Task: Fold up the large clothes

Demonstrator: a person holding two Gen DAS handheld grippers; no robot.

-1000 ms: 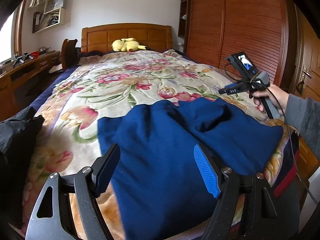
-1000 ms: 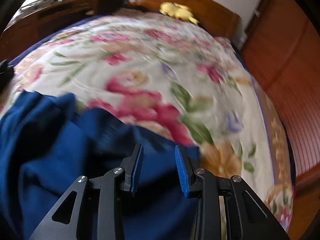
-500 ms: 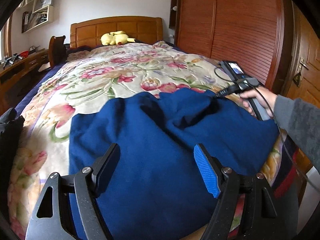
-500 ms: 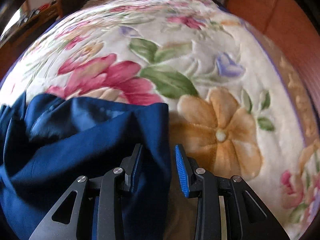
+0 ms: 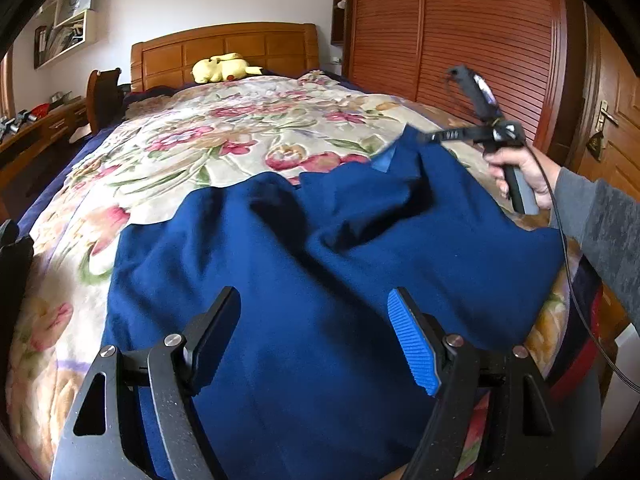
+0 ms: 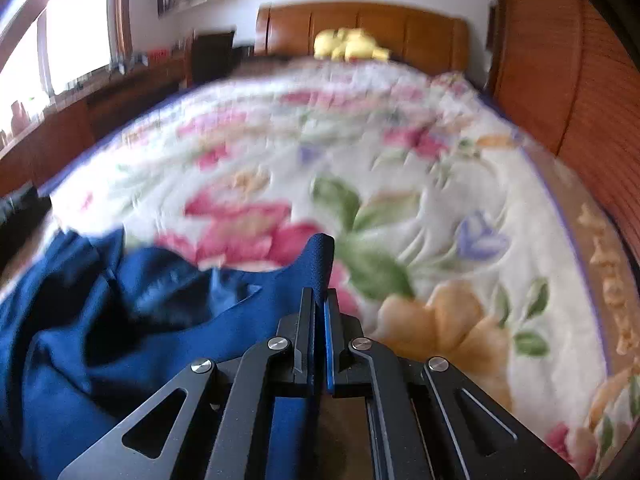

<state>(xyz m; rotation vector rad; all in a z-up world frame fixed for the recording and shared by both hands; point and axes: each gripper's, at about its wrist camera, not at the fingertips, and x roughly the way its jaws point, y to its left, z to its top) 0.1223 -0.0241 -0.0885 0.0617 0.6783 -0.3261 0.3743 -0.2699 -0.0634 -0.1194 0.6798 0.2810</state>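
Left gripper [image 5: 314,340]: jaws spread wide, nothing between the pads, hovering low over the near part of the navy garment [image 5: 320,300]. It grips nothing yet.

The garment lies rumpled across the foot end of the floral bedspread [image 5: 192,148]: a deep crease runs through the middle, the far edge is bunched, and the near edge hangs toward the bed's foot. A dark item [image 5: 14,264] sits at the bed's left edge, clear of the work.

Right gripper [image 6: 320,276]: jaws have just been closing and are now pressed together on the garment's far right corner. In the left wrist view that corner is lifted off the bedspread at the tip of the gripper in the person's hand [image 5: 520,172]. The right wrist view is motion-blurred, so I cannot tell how deep the bite is.

Judgement on doing this step well:
1. The task is early: 1 corner pinched, no fold made.
2. Left should take the matching corner or edge on its own side before any big pull, so both ends lift together.
3. Keep light tension between the 2 grips to flatten the middle crease; a 1-sided pull will drag the whole piece across the bedspread.
4. Risk: a thin bite at the right corner could slip under load. Lift slowly.

Yellow plush toy [image 5: 222,67] at the headboard [image 5: 224,46] is well apart, no interference.
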